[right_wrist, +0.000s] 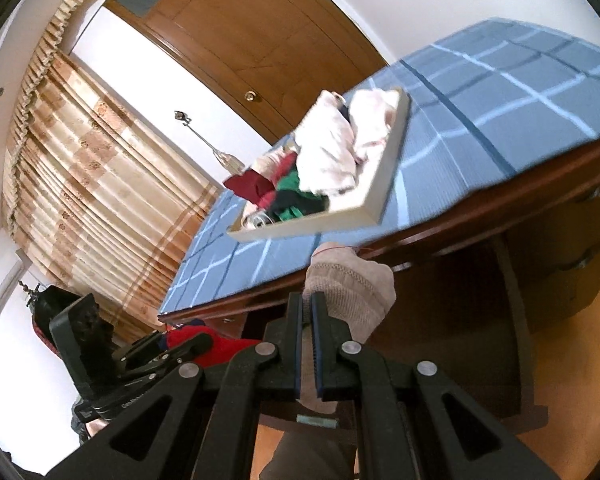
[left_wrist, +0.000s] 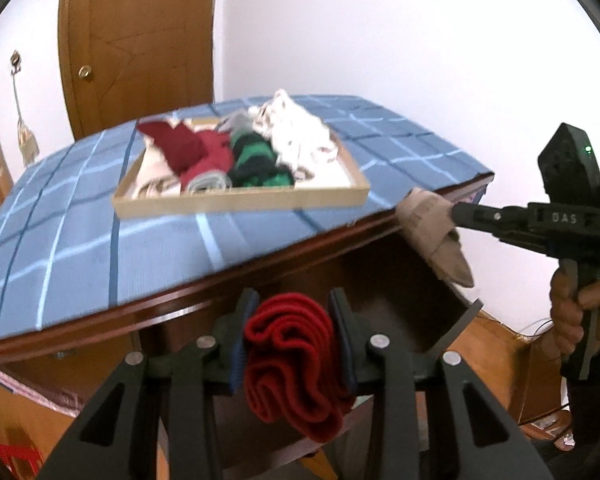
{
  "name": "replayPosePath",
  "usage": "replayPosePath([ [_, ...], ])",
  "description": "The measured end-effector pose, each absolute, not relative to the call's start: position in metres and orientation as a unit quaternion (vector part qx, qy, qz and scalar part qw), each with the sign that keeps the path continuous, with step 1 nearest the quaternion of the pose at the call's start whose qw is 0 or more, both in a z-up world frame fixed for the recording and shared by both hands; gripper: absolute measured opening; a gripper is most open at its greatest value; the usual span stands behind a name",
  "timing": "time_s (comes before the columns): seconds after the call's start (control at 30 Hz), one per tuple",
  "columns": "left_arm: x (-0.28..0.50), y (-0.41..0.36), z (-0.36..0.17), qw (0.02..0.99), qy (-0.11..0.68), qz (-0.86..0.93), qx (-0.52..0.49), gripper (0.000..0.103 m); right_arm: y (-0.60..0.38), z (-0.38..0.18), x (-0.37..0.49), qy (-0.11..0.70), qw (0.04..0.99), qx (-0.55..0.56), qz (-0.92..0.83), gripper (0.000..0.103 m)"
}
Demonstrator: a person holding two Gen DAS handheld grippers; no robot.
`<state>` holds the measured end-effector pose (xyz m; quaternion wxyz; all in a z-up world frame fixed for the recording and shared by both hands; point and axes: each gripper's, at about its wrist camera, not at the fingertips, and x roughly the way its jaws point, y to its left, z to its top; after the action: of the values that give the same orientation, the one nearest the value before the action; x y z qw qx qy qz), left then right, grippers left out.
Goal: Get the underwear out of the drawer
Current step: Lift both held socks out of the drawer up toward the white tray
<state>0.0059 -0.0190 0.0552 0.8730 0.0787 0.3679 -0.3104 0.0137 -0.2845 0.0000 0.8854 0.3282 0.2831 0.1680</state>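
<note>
Drawer (left_wrist: 400, 280) interior stays dark; red garment (left_wrist: 296, 364) partly jaw-hidden.

The cloth (left_wrist: 100, 248) on the desk is blue with a grid of pale blue and dark blue lines. The tray (left_wrist: 240, 204) has a tan rim and holds maroon (left_wrist: 188, 148), green-and-black striped (left_wrist: 256, 160) and white (left_wrist: 300, 136) clothes. The bundle (left_wrist: 292, 364) is red and ribbed; the sock (right_wrist: 352, 288) is beige. Both grippers (left_wrist: 294, 320) (right_wrist: 307, 320) are black with blue pads. The door (left_wrist: 140, 40) is brown; the curtain (right_wrist: 84, 160) is checked beige and tan.
</note>
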Motion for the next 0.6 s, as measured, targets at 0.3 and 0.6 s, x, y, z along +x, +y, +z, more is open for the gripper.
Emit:
replayPosePath([
  [0.3, 0.023, -0.031, 0.114, 0.874, 0.329, -0.349, 0.083, 0.035, -0.278, 0.045, 0.025, 0.255, 0.902, 0.297, 0.181, 0.006],
  [0.6, 0.069, -0.049, 0.171, 0.891, 0.286, -0.345, 0.079, 0.035, -0.274, 0.082, 0.053, 0.227, 0.912, 0.285, 0.187, 0.006],
])
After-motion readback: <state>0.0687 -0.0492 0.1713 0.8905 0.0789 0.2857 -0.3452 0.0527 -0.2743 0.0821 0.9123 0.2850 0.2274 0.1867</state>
